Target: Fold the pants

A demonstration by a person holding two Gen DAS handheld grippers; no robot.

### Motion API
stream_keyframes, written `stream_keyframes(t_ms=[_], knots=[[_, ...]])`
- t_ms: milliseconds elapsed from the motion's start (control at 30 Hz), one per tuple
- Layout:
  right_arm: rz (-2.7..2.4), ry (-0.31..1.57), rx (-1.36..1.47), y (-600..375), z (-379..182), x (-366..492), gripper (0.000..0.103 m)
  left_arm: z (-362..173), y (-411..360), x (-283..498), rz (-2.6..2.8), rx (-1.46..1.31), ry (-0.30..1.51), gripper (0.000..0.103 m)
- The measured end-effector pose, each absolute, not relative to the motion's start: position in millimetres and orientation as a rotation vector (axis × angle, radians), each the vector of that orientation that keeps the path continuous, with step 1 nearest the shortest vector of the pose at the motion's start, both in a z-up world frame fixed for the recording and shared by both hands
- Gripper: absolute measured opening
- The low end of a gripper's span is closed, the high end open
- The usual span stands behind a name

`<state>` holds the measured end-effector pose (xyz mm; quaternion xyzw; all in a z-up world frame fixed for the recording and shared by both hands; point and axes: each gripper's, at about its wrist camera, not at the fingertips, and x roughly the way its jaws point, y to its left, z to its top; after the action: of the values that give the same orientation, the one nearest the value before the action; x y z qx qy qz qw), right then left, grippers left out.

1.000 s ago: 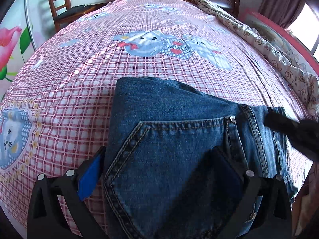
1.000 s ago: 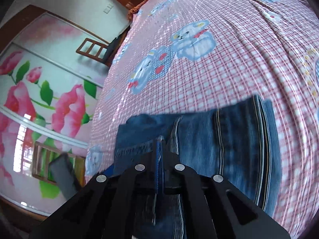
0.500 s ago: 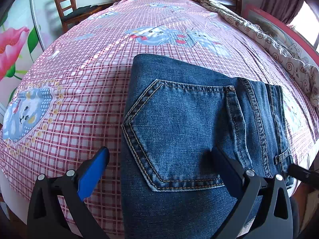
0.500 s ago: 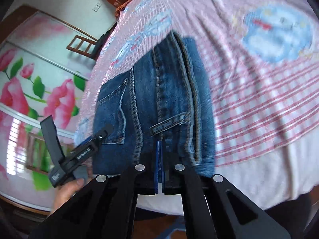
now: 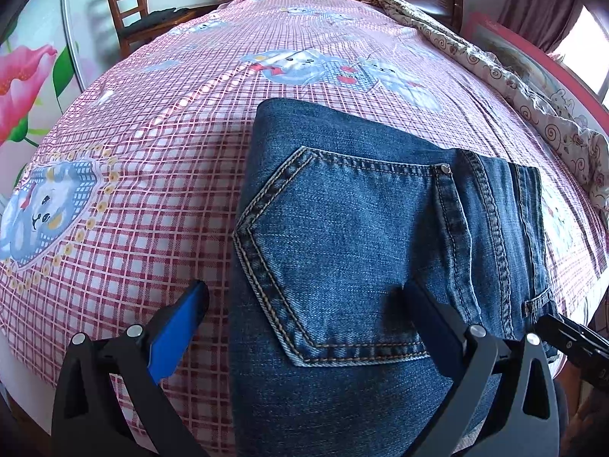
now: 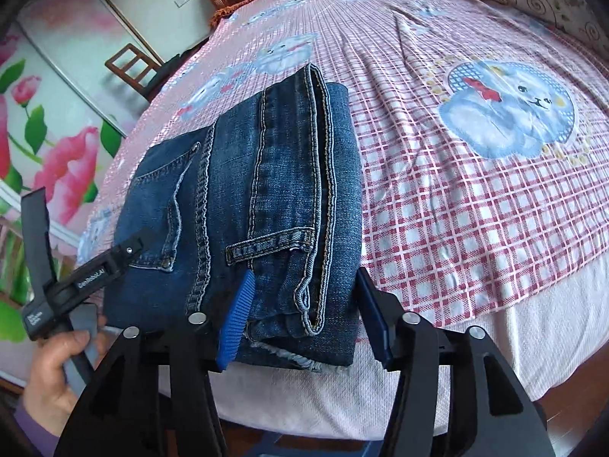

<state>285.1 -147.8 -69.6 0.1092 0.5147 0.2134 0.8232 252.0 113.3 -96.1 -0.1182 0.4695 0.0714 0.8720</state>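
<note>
— Where now?
— Folded jeans [image 5: 365, 266] lying flat on the bed [image 5: 152, 160], near its front edge.
— Grippers?
— Left gripper [image 5: 304, 316] spread wide above the back pocket [image 5: 342, 251]. Right gripper [image 6: 304, 304] spread too, straddling the waistband end, pinching nothing.

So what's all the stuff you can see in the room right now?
folded blue denim jeans: one, blue, at the bed's near edge
pink checked bedsheet with bear prints: one, pink and white, covering the bed
cream swirl-patterned quilt: one, cream, bunched along the bed's right side
brown wooden chair: one, brown, beside the bed's far left
left claw: one, black with blue pads, open over the jeans
right claw: one, black with blue pads, open around the jeans' corner
</note>
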Motion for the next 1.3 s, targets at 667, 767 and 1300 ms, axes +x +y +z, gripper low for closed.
stream_keyframes(t_ms=[667,767,1300], knots=[[0.488,1.101,0.227,-154.8,-73.1,285.1,0.05,-95.9,168.4,167.3,-0.062,-0.478,0.868,0.093],[0.488,1.101,0.225,-154.2,-72.8,284.7,0.05,-97.5,151.6,174.7,-0.156,-0.456,0.885,0.079],[0.527,1.109,0.243,-156.5,-72.4,282.5,0.057,-104.4,160.1,172.8,-0.18,-0.498,0.892,0.025]])
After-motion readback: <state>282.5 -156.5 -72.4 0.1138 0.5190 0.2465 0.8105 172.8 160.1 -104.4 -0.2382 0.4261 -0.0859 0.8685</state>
